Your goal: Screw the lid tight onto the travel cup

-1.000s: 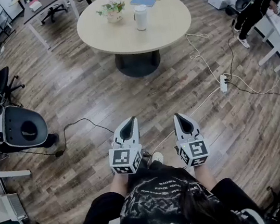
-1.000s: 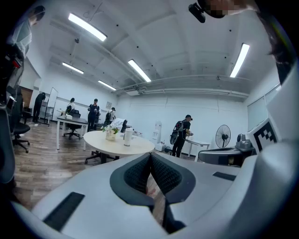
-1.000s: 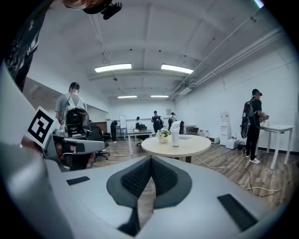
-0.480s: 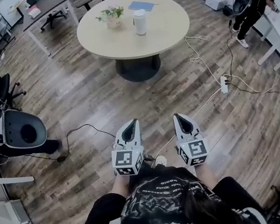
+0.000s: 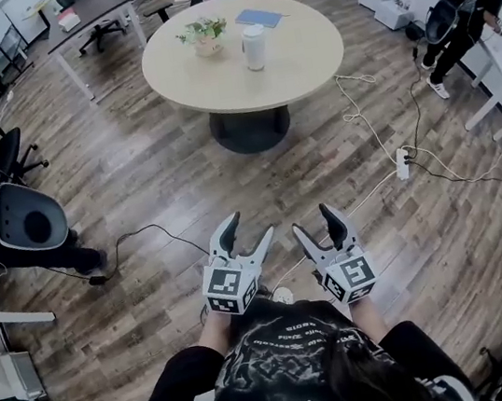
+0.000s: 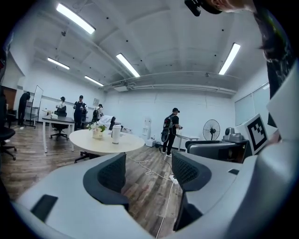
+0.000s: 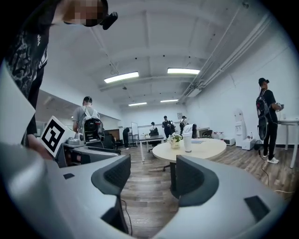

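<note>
Left tool (image 5: 250,224), right tool (image 5: 313,218) newly agape; travel cup (image 5: 254,47) small, indistinct

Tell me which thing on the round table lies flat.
The blue book, at the far edge; the white cup and the plant both stand upright.

A round table (image 5: 303,52) stands on the wood floor (image 5: 141,165) — on it a travel cup (image 5: 251,28), potted plant (image 5: 206,33), blue notebook (image 5: 260,18).
</note>
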### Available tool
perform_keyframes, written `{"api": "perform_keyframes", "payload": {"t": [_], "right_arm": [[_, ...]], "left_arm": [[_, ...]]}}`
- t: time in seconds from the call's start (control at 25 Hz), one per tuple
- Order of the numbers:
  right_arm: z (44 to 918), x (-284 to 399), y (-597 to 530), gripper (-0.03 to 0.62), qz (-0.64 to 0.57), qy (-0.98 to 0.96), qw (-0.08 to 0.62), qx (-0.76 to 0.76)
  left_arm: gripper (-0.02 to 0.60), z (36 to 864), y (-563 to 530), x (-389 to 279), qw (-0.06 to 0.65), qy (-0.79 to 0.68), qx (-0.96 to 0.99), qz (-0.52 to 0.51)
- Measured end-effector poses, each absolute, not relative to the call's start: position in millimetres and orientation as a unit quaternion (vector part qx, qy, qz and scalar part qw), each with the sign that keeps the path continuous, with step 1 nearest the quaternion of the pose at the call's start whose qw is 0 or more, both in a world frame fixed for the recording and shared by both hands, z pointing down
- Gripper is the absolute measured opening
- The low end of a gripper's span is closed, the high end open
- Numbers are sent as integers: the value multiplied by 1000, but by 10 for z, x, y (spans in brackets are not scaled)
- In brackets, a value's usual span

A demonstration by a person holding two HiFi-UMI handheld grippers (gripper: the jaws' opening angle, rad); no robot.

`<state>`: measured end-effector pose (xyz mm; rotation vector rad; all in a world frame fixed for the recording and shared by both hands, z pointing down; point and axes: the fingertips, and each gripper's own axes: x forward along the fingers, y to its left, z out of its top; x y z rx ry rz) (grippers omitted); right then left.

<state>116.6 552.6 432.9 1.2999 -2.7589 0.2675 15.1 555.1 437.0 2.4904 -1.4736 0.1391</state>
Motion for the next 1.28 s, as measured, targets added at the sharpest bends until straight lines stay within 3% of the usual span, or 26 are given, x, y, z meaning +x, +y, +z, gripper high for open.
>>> {"api": "perform_keyframes", "payload": {"t": [0.12, 0.56, 0.72, 1.28], "right_arm": [[4344, 1239, 5504, 314, 81, -903, 51, 419], [4435, 1530, 5292, 316, 112, -892, 37, 436], [4511, 1503, 5009, 316, 105, -885, 48, 452], [4534, 830, 3211, 316, 98, -856, 71, 503]], "left_arm": [[322, 4367, 5558, 266, 132, -499, 856, 35], [337, 4616, 5415, 628, 198, -439, 875, 48], [336, 4683, 5106, 604, 183, -434, 880, 55], [336, 4539, 3065, -387, 143, -448, 882, 36]]}}
